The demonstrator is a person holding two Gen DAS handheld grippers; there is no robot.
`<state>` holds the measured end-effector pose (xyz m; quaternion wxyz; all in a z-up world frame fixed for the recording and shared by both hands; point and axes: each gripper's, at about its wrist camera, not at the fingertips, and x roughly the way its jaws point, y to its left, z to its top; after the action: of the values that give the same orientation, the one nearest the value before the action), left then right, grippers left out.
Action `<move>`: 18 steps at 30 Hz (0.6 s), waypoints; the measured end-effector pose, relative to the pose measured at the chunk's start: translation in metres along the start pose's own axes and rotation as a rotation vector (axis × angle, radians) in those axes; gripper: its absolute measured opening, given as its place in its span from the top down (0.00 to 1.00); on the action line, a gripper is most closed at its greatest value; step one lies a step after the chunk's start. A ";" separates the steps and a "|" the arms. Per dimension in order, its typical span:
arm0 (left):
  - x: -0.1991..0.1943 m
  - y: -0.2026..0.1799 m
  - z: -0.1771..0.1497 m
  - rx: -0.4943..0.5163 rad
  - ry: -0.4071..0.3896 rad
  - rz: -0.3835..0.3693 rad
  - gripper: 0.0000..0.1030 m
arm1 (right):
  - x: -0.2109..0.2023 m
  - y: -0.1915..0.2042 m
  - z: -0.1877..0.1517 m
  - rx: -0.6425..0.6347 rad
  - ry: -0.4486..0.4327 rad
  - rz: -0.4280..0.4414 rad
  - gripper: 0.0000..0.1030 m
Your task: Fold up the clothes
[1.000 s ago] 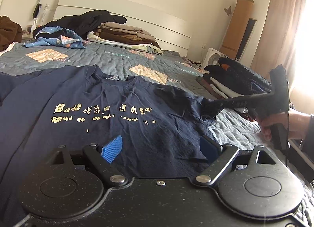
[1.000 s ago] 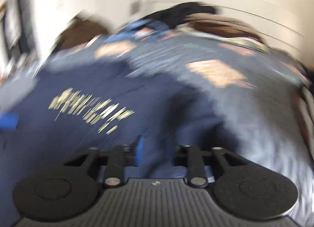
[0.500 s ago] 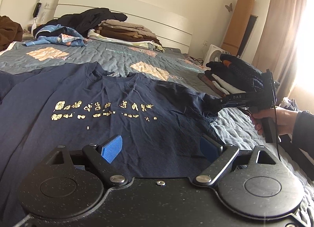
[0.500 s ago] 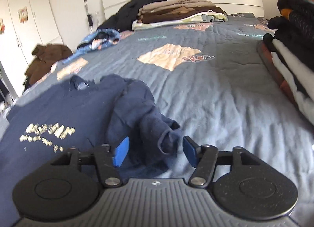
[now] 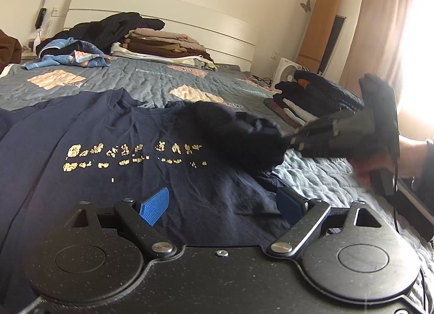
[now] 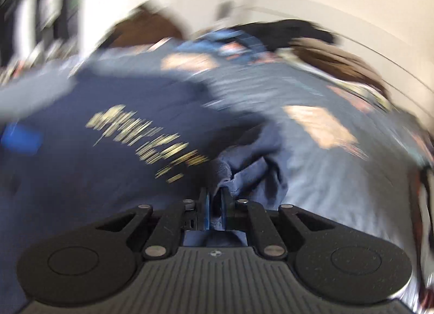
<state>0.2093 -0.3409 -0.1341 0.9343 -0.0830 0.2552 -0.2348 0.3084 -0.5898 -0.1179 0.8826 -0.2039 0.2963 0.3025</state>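
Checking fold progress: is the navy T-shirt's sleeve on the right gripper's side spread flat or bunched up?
Bunched up. The sleeve is gathered into a dark clump, pinched in the right gripper, while the T-shirt body lies flat.

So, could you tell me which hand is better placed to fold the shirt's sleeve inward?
Right: the right gripper is already shut on the navy sleeve, lifted off the bed. The left gripper hovers open over the T-shirt's lower front.
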 end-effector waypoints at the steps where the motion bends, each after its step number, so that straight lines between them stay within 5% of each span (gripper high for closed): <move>1: 0.000 0.000 0.001 0.001 -0.001 0.001 0.17 | 0.007 0.011 0.000 -0.025 0.033 0.028 0.92; 7: 0.000 0.004 0.002 -0.008 -0.002 0.001 0.17 | 0.030 0.043 -0.008 -0.085 0.202 0.065 0.87; 10: -0.001 0.004 0.003 -0.008 -0.004 -0.004 0.17 | 0.011 0.030 0.006 0.039 0.137 0.094 0.78; 13: -0.001 0.002 0.003 -0.003 -0.006 -0.008 0.17 | 0.000 0.019 0.023 0.128 0.060 0.088 0.53; 18: -0.001 0.002 0.003 0.003 -0.006 -0.008 0.17 | 0.026 0.012 0.045 0.131 0.038 -0.031 0.50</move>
<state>0.2105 -0.3388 -0.1317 0.9342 -0.0834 0.2518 -0.2387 0.3346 -0.5462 -0.1036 0.8928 -0.1559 0.3291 0.2650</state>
